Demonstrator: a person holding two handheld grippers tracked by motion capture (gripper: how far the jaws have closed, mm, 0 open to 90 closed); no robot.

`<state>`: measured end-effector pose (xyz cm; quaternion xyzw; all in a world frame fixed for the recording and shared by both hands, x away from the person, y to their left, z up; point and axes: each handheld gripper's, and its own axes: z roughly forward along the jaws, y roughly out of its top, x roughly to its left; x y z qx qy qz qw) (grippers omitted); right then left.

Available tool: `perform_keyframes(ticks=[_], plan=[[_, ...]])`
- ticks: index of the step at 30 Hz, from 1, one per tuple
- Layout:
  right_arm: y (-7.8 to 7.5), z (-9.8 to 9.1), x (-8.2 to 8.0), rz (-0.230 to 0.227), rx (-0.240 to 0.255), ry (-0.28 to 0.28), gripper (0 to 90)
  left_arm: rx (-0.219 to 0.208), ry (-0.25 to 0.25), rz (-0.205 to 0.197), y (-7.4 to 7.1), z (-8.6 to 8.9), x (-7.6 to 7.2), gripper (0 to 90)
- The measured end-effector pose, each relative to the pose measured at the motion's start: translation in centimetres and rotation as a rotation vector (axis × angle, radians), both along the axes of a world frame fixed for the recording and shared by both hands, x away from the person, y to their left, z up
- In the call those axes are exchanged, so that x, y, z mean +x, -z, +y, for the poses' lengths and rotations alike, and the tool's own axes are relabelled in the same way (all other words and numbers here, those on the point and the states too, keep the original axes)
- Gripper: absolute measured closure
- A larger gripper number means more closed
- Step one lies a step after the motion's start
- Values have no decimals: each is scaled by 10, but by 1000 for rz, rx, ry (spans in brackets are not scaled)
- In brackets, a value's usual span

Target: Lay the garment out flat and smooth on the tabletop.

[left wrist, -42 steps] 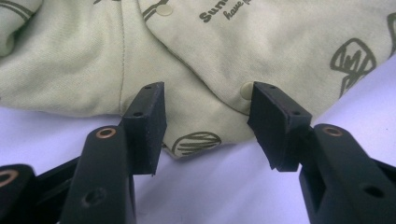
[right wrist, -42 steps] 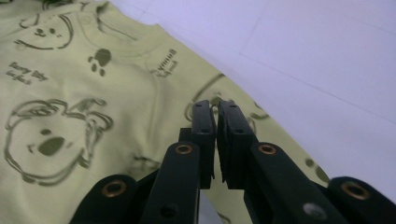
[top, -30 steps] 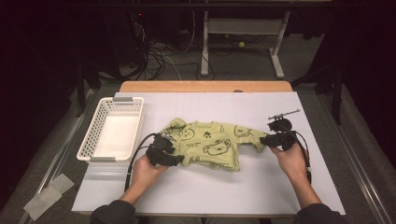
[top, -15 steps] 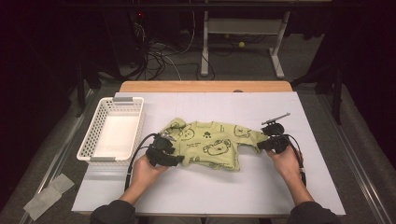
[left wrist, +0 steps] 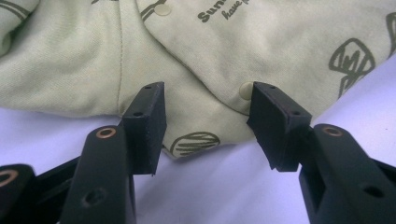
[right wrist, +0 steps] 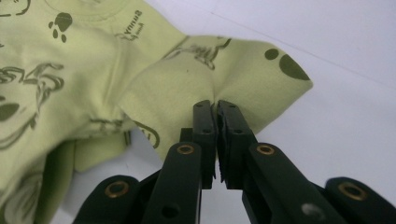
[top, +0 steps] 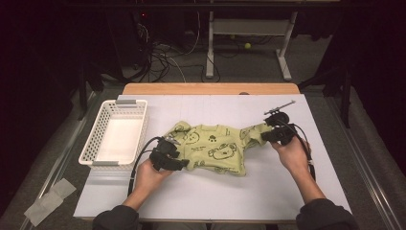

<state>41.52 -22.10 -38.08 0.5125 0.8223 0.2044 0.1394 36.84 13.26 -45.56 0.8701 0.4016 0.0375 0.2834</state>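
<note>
A light green baby garment (top: pixel 210 146) with dark animal prints lies crumpled at the middle of the white table (top: pixel 215 196). My right gripper (top: pixel 269 136) is at the garment's right end. In the right gripper view my right gripper (right wrist: pixel 215 109) is shut on a pinched fold of the sleeve (right wrist: pixel 243 70), which puckers at the pads. My left gripper (top: pixel 180 164) rests at the garment's lower left edge. Seen in the left gripper view, the left gripper (left wrist: pixel 205 107) stands open, with the snap-button hem (left wrist: pixel 219 100) lying between and just beyond its pads, not pressed.
A white perforated basket (top: pixel 91 151) stands at the table's left side, with nothing in it. A thin metal tool (top: pixel 279 108) lies on the table just beyond the right hand. Black cables trail from both grippers. The floor beyond the table's far wooden edge holds cables and desk legs.
My right gripper has come in onto the sleeve's end, shut on it and drawn it slightly up and toward the far side. The left gripper has stayed in place.
</note>
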Motion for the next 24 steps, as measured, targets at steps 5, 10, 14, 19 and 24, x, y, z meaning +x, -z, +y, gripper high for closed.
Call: perform_keyframes(ticks=[5, 10, 14, 19, 24], plan=[[13, 28, 19, 19, -13, -28, 866, -1, 2, -1, 0, 0, 0, 433], [31, 52, 31, 42, -7, -54, 857, -3, 4, 0, 0, 1, 0, 433], [41, 60, 33, 57, -8, -67, 821, -3, 6, 1, 0, 1, 0, 433], [27, 53, 25, 6, 24, -63, 768, -4, 5, 2, 0, 0, 0, 433], [8, 38, 15, -51, 30, -42, 756, 4, 5, 0, 0, 0, 0, 433]])
